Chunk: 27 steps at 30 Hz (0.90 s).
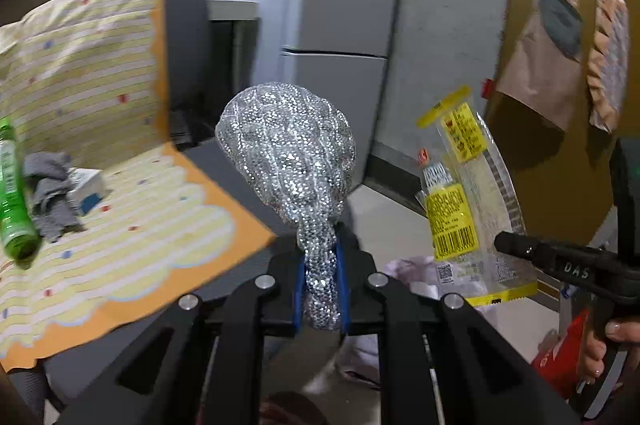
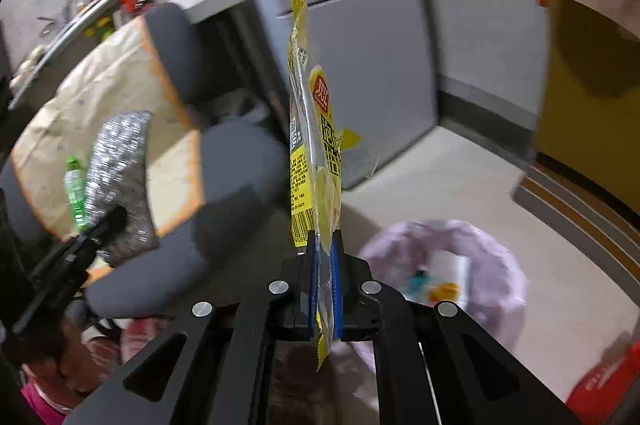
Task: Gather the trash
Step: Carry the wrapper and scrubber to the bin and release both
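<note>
1. A crumpled silver foil wrapper [image 1: 288,153] is standing up out of the left gripper [image 1: 322,289], its twisted neck pinched between the blue pads [image 1: 343,289].
2. A yellow snack wrapper [image 2: 316,153] is rising edge-on from the right gripper [image 2: 324,289], whose jaws are pressing together on its lower end.
3. Below and right of that gripper, a lilac-lined trash bag [image 2: 500,265] is sitting open on the floor.
4. To the left, a green bottle [image 1: 12,193] and a grey cloth [image 1: 50,193] are lying on a patterned sheet [image 1: 132,225] draped over a grey chair [image 2: 224,193].
</note>
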Tool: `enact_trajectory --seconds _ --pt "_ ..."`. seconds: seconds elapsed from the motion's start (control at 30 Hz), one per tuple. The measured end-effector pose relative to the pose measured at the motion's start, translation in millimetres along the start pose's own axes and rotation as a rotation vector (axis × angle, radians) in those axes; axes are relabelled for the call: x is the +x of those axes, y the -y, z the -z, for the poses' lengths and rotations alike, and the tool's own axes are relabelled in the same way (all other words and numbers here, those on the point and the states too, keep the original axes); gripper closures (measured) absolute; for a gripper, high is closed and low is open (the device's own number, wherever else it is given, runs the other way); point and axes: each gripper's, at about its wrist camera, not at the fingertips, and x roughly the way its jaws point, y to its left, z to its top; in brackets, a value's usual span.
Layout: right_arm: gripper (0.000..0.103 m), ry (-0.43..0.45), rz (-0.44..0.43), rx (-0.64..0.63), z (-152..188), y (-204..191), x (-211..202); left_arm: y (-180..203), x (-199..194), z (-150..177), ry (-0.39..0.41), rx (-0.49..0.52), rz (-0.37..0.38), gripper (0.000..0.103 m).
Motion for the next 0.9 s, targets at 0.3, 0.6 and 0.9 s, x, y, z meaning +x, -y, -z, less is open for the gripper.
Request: enact_trajectory --seconds 0.3,0.6,0.9 --pt "0.087 -0.02 0.092 0.096 34.7 66.2 46.1 25.1 13.6 4.9 -0.036 0.041 0.02 0.092" --pt "0.068 -0.025 0.124 0.14 35.8 84.5 50.6 35.6 21.7 9.6 -0.067 0.06 0.038 0.092" --pt "0.068 0.151 0.066 0.046 1.1 47.7 -15.0 68.5 40.6 17.7 -0.113 0.137 0.176 0.092"
